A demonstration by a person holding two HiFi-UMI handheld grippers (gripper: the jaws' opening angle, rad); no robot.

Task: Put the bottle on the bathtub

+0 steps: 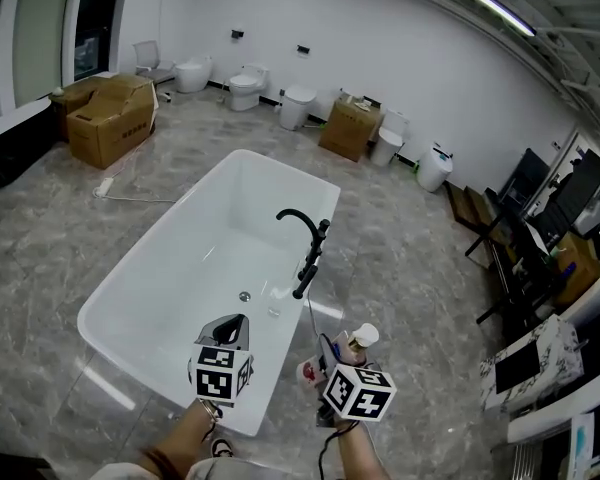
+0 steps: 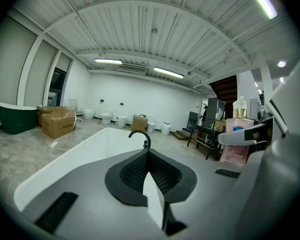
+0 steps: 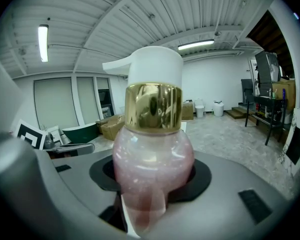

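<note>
A pink bottle (image 3: 152, 159) with a gold collar and a white pump top stands upright between the jaws of my right gripper (image 3: 151, 189), which is shut on it. In the head view the bottle (image 1: 358, 344) is held over the floor just right of the white bathtub's (image 1: 130, 293) near corner. A black faucet (image 1: 308, 243) rises from the tub's right rim. My left gripper (image 1: 230, 328) hovers over the tub's near end, shut with nothing in it. Its own view looks along the shut jaws (image 2: 149, 159) at the tub (image 2: 65, 159), the faucet (image 2: 141, 135), and the bottle (image 2: 237, 134) at right.
Cardboard boxes (image 1: 110, 118) stand on the grey floor at the far left, another box (image 1: 350, 128) by the back wall. Several toilets (image 1: 245, 86) line that wall. Dark desks and chairs (image 1: 520, 238) crowd the right side. A dark green tub (image 2: 12, 116) stands far left.
</note>
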